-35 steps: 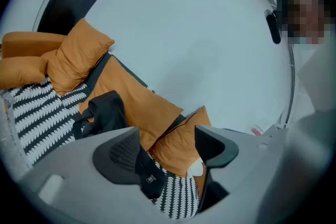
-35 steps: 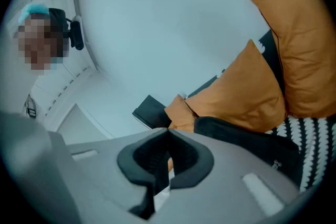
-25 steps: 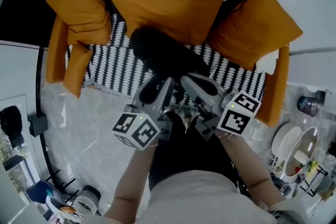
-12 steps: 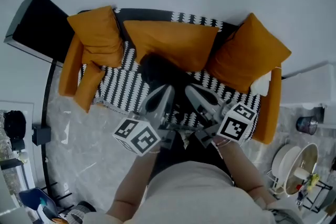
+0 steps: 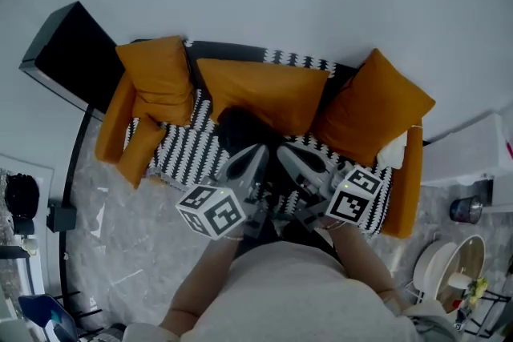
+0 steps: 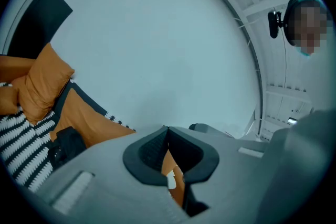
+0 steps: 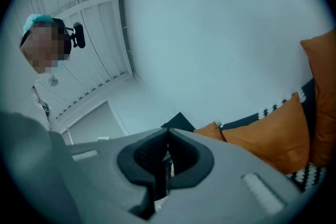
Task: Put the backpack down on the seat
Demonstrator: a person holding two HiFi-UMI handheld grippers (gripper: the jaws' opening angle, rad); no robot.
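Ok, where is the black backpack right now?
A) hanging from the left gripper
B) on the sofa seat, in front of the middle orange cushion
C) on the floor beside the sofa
B: the backpack lies on the striped seat, right in front of the middle cushion.

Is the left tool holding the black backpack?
No, the left tool has its jaws shut on nothing, while the backpack lies apart on the striped sofa.
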